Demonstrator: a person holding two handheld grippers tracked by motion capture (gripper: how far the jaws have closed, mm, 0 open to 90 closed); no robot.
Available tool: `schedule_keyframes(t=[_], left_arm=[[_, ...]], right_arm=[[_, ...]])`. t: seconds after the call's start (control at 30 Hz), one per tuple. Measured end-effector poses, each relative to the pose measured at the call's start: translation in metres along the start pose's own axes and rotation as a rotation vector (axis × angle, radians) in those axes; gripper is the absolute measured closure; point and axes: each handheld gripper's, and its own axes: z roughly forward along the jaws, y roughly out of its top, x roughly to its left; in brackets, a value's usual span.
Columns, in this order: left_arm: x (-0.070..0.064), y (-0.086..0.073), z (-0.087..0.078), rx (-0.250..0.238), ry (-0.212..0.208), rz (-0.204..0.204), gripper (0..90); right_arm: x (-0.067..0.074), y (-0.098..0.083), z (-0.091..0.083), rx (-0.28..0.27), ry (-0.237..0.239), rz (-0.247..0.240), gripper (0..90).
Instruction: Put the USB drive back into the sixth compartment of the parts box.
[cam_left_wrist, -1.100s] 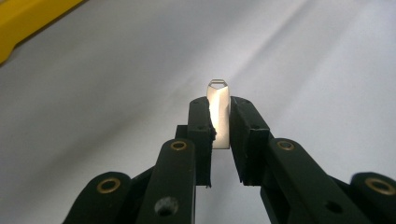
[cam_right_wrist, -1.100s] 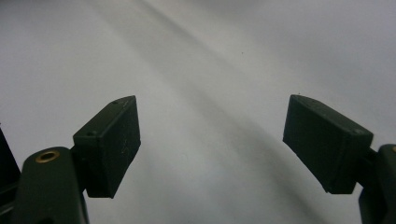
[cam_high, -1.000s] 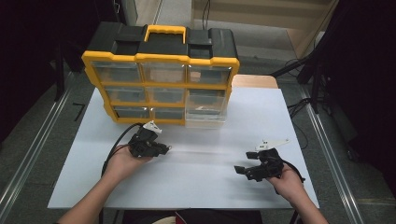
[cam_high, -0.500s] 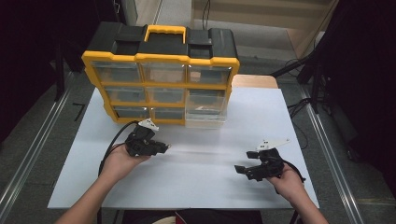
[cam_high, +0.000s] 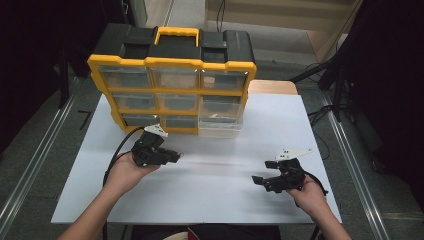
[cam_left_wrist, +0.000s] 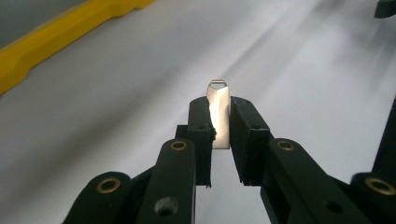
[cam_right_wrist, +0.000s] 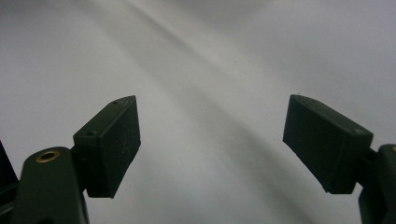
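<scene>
The left tool (cam_left_wrist: 219, 126) pinches a small, flat, shiny silver metal tag (cam_left_wrist: 219, 112) with a narrow loop at its far end. It is held upright above the white desk (cam_left_wrist: 303, 84). The right tool (cam_right_wrist: 212, 140) stands wide and holds nothing.

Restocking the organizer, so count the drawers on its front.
9, in three rows of three on the organizer: top row, middle row, bottom row. The bottom-right drawer is pulled out over the table.

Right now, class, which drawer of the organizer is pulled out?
The bottom right drawer of the organizer: its clear front juts onto the table, while the others sit flush.
</scene>
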Motion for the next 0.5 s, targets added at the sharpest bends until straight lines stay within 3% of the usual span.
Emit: schedule_keyframes(t=[0.5], left_arm=[[-0.006, 0.010, -0.011, -0.013, -0.016, 0.015, 80.0]], right_arm=[[-0.001, 0.000, -0.001, -0.006, 0.001, 0.009, 17.2]])
